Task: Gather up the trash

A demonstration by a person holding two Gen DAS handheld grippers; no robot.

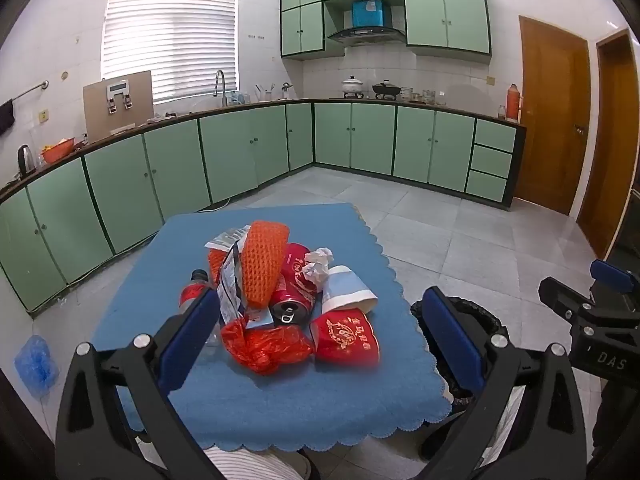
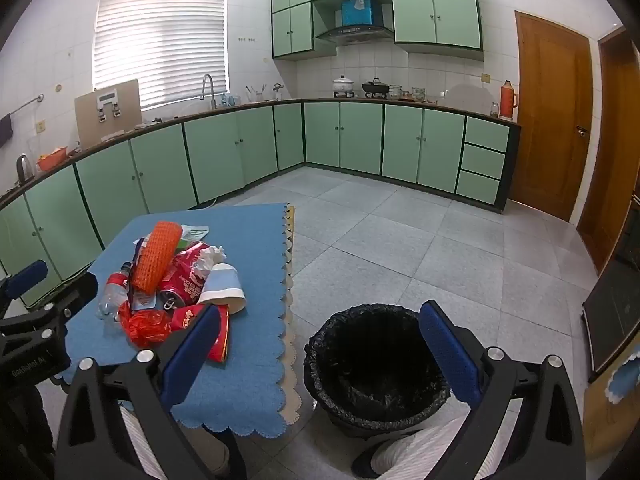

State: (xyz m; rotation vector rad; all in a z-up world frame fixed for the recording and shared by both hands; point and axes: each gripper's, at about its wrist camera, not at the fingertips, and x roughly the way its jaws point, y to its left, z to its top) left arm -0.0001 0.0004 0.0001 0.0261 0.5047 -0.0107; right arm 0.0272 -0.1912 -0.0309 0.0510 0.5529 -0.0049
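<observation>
Left gripper with blue pads has its jaws spread wide, nothing between the pads, hovering tilted down over the near edge of a small table covered by a blue scallop-edged felt cloth. Right gripper, same blue pads, jaws also spread wide and holding nothing, tilted down over the gap between the table and a round bin lined with a black plastic bag standing on the grey tiled floor just right of the table. Trash sits in one heap mid-table: an orange foam mesh sleeve leaning on top, a crushed red soda can under and right of it with its pull-tab end facing the camera, crumpled white tissue resting on the can, a white-and-pale-blue paper cup tipped on its side right of the can, a red paper cup with gold print lying in front of that, a crumpled red plastic bag at the near left, a clear plastic bottle with red label on the left side partly hidden by the left finger, and a printed foil wrapper wedged upright behind the mesh. All pieces touching or overlapping. Bin interior looks dark; contents can't be told. Striped fabric of the person's clothing shows at the bottom edge. Green kitchen cabinets line the far walls.
</observation>
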